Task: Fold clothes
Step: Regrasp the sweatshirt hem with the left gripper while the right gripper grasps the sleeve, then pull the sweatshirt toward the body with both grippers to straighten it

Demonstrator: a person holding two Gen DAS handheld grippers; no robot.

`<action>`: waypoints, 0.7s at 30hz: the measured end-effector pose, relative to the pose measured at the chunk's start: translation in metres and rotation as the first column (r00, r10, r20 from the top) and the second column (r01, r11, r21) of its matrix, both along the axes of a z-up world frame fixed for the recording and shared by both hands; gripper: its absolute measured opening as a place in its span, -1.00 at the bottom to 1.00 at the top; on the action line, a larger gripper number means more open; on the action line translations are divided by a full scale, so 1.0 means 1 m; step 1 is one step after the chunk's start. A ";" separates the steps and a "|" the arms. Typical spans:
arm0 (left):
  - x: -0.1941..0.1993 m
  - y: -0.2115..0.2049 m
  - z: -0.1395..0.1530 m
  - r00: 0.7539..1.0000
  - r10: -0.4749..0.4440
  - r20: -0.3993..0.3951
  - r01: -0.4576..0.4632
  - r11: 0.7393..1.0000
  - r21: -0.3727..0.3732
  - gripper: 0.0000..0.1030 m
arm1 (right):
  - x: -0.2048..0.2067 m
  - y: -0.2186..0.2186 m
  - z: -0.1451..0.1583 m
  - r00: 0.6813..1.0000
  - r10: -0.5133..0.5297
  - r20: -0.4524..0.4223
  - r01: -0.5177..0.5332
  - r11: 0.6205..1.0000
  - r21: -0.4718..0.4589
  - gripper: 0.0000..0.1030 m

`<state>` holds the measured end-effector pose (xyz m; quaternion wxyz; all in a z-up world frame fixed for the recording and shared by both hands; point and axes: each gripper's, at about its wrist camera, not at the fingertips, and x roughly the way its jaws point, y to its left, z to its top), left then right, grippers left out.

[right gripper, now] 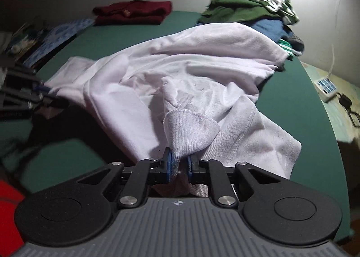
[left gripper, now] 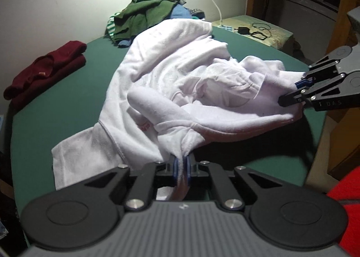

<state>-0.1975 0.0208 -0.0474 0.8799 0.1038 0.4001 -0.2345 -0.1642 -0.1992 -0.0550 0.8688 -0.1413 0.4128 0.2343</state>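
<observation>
Right now both claws are clamped on the same white garment [left gripper: 180, 81], which lies crumpled across the middle of the green bench [left gripper: 74, 99]. The left claw [left gripper: 182, 167] pinches a bunched fold of the cloth at the near edge, its blue pads pressed tight on the fabric. The right claw [right gripper: 178, 167] grips a ribbed cuff or hem, the cloth drawn into a cone between its pads; in the left wrist view it reaches in from the right side. A folded maroon garment [left gripper: 45, 72] sits well apart near the wall, and a heap of unfolded clothes [left gripper: 153, 5], green, blue and plaid, lies beyond the far end of the white one.
</observation>
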 end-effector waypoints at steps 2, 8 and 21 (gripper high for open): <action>-0.009 0.008 -0.003 0.998 -0.038 -0.058 0.037 0.999 -0.015 -0.92 | -0.009 0.002 -0.002 0.998 0.058 -0.033 -0.059 0.997 -0.047 -0.72; -0.022 0.010 -0.024 0.994 -0.051 -0.098 0.062 0.992 0.111 -0.86 | -0.020 0.005 0.001 0.996 0.076 -0.050 -0.079 0.994 -0.077 -0.13; -0.032 -0.004 -0.036 0.992 -0.118 -0.039 0.123 0.975 0.186 0.14 | -0.041 0.003 -0.027 0.995 0.098 -0.003 -0.096 0.969 -0.228 0.34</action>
